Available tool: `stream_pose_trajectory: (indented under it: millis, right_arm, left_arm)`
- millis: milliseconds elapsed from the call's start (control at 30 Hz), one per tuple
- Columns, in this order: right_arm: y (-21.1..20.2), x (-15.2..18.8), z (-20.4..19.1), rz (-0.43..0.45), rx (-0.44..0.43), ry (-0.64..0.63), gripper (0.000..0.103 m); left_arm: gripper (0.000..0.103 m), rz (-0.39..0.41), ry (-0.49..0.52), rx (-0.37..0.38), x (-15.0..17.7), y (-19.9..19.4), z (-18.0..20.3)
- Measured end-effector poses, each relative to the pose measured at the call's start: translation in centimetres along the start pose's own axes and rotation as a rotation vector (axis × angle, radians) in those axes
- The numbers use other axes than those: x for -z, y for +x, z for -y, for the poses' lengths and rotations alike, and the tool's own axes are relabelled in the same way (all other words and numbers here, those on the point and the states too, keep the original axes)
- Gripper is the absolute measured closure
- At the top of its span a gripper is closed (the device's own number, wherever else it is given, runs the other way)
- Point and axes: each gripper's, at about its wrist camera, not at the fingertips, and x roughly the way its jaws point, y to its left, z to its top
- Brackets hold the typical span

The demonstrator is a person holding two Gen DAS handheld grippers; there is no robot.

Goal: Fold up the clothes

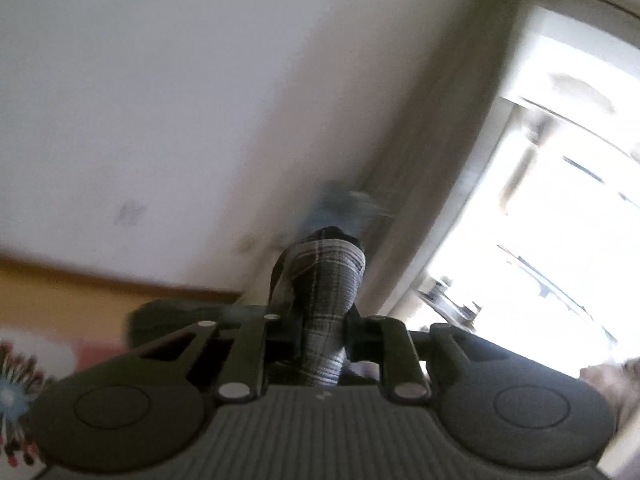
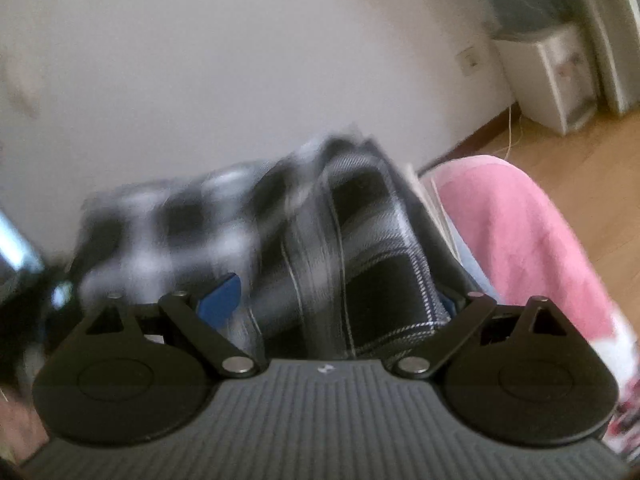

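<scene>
Holding a bunched ridge of grey-and-white plaid woven fabric (image 1: 326, 300), the left gripper (image 1: 322, 332) has its jaws drawn narrow, with the cloth pinched between them and rising toward the white wall (image 1: 180, 80). A bright window opening (image 1: 560, 200) fills the right of that view. Heavy blur there; the fingertips themselves are hidden by the cloth.

Right gripper (image 2: 336, 304): jaws stand wide, linkage arms splayed. A thick fold of the same plaid garment, here black, grey and white (image 2: 360, 248), fills the gap. One blue pad (image 2: 222, 300) shows on the left side; the other is mostly covered by fabric. I cannot tell whether the pads actually press on the bundle or only flank it.

To the right of the plaid, a pink fleece cloth (image 2: 520, 240) lies just beside it, over a light wooden floor (image 2: 580, 152), with a small white cabinet (image 2: 556, 80) against the wall farther right.

Risks, as judged:
- Left grip takes a gathered wad, not a clean edge; layers could slide out under tension, and the fold line would skew.
- Right bundle is thick; if the pads are not seated, it may drop when lifted.
- Pink cloth sits close enough to be dragged along with the plaid.
</scene>
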Motion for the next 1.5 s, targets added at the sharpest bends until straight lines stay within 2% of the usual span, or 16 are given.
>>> stream_pose_trajectory:
  millis: [133, 200, 267, 367, 500, 567, 667, 767, 833, 900, 1000, 1067, 1167, 1200, 1367, 1500]
  right_arm:
    - [-4.9, 2.2, 3.5, 0.163, -0.123, 0.309, 0.009]
    - [-8.4, 4.2, 5.5, 0.216, -0.188, 0.475, 0.009]
    - [-13.0, 6.8, 6.9, 0.238, -0.219, 0.581, 0.009]
    - [-21.6, 11.4, 8.5, 0.241, -0.152, 0.618, 0.009]
    - [-34.9, 18.6, 10.5, 0.213, 0.094, 0.652, 0.009]
    - [-41.2, 21.8, 10.2, 0.215, 0.153, 0.671, 0.009]
    - [-48.2, 24.2, 8.6, 0.239, 0.174, 0.672, 0.009]
    - [-52.9, 25.1, 6.3, 0.254, 0.171, 0.603, 0.010]
    - [-53.2, 25.3, 5.1, 0.218, 0.177, 0.555, 0.009]
    - [-52.0, 25.2, 4.6, 0.140, 0.218, 0.488, 0.009]
    - [-49.5, 25.5, 2.7, 0.008, 0.269, 0.388, 0.009]
    - [-47.0, 25.9, 2.4, -0.079, 0.268, 0.415, 0.009]
    - [-44.8, 27.0, 2.5, -0.146, 0.256, 0.486, 0.009]
    - [-44.1, 27.3, 2.6, -0.168, 0.254, 0.512, 0.009]
    - [-42.6, 30.5, 2.4, -0.254, 0.267, 0.617, 0.009]
    - [-42.1, 31.3, 2.5, -0.257, 0.342, 0.571, 0.009]
  left_arm:
    - [0.084, -0.037, 0.185, 0.201, 2.1, -4.3, 8.1]
    - [0.084, -0.075, 0.293, 0.278, 4.1, -6.7, 11.9]
    - [0.084, -0.133, 0.397, 0.351, 6.8, -9.0, 15.3]
    - [0.084, -0.262, 0.510, 0.442, 12.0, -12.1, 19.1]
    - [0.084, -0.453, 0.609, 0.549, 19.6, -14.7, 22.4]
    - [0.084, -0.533, 0.628, 0.581, 22.6, -13.6, 22.1]
    - [0.084, -0.634, 0.603, 0.601, 26.0, -12.8, 22.6]
    - [0.084, -0.686, 0.609, 0.619, 27.8, -11.0, 22.6]
    - [0.083, -0.726, 0.624, 0.608, 28.9, -9.1, 21.8]
    - [0.082, -0.762, 0.611, 0.583, 29.8, -8.3, 22.2]
    - [0.076, -0.771, 0.562, 0.552, 29.9, -8.7, 21.6]
    - [0.067, -0.775, 0.500, 0.539, 29.0, -9.7, 20.9]
    - [0.055, -0.778, 0.392, 0.513, 27.7, -11.4, 18.9]
    - [0.051, -0.786, 0.348, 0.492, 27.3, -11.8, 18.0]
    - [0.051, -0.835, 0.100, 0.331, 26.2, -12.5, 12.6]
    - [0.050, -0.792, -0.055, 0.195, 25.2, -14.3, 8.4]
